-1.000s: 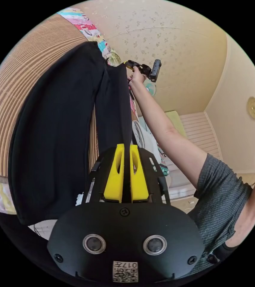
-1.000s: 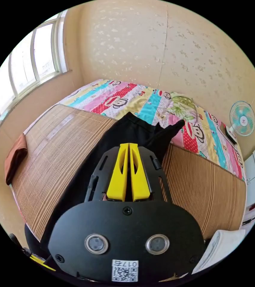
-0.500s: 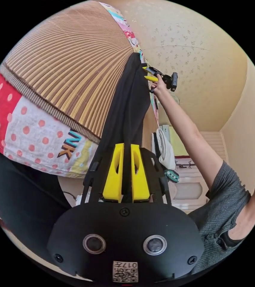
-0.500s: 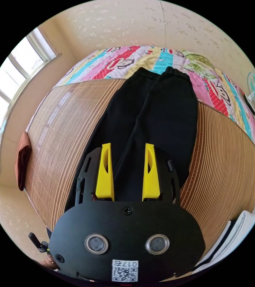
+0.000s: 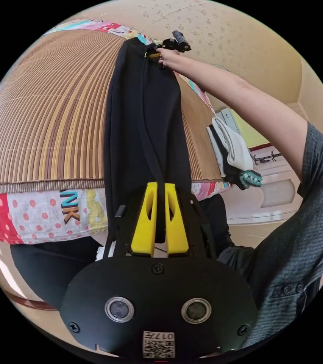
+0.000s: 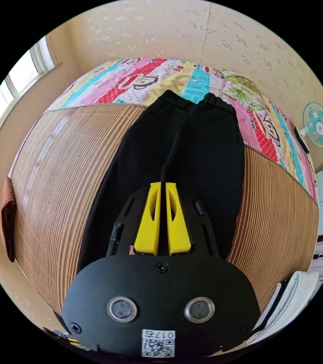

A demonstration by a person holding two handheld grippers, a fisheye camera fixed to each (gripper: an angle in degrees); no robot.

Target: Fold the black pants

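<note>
A: On the bed, where does the garment lie?

B: The black fabric pants (image 6: 176, 151) lie lengthwise on the brown woven bamboo mat (image 6: 55, 170), leg cuffs reaching the colourful cartoon-print bedsheet (image 6: 131, 81). In the left gripper view, one end hangs over the bed edge.

A: State of the left tongs (image 5: 159, 185)?

B: Yellow jaws nearly together, pinching a fold of the pants.

A: And the right tongs (image 6: 163, 185)?

B: Jaws pressed close over the pants; cloth between them cannot be confirmed. In the left gripper view, the person's hand (image 5: 167, 57) holds them at the far end of the pants.

A: Surroundings?

B: A folded white cloth (image 5: 232, 142) beside the mat; a teal fan (image 6: 317, 124) by the wall.
</note>
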